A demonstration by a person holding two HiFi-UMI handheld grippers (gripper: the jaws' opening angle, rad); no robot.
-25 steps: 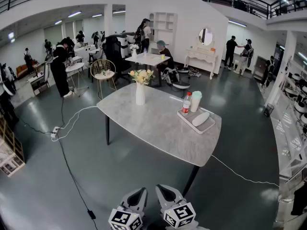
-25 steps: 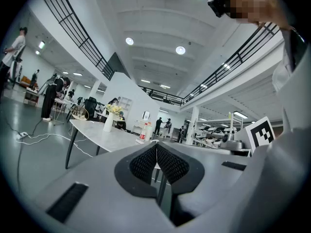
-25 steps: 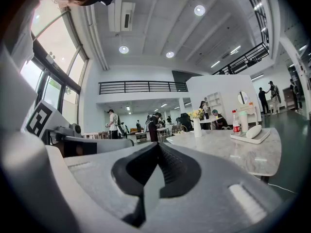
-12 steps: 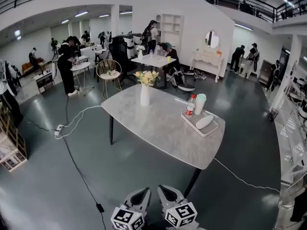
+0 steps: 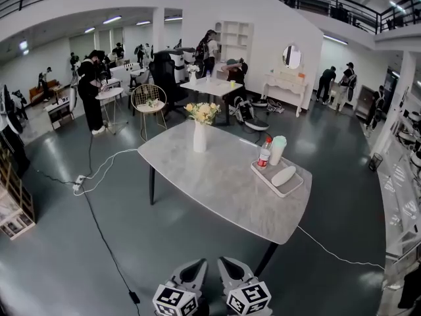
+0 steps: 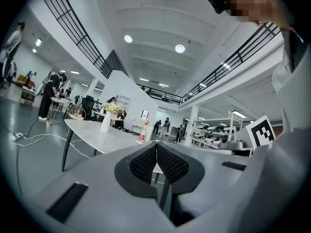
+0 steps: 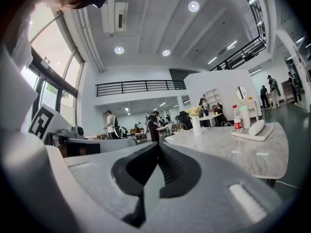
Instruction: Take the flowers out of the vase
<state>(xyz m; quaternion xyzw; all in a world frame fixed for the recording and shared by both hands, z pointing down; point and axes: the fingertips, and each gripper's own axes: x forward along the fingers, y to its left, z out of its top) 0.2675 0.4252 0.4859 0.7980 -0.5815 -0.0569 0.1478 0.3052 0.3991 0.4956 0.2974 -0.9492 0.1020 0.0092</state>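
Meanwhile the table [image 5: 220, 173] has drawn slightly nearer, so the approach is only starting. Flowers [image 5: 202, 111] stand in the vase [image 5: 200, 137] at its far left end, well beyond the left gripper [image 5: 191, 268] and right gripper [image 5: 231, 267], both closed and empty.

One vase [image 5: 200, 137], one bottle [image 5: 264, 153], one cup [image 5: 277, 149], one tray [image 5: 268, 179].

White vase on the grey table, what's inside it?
A bunch of pale yellow and cream flowers pokes out of the tall white vase. Its solid wall hides their stems and any water.
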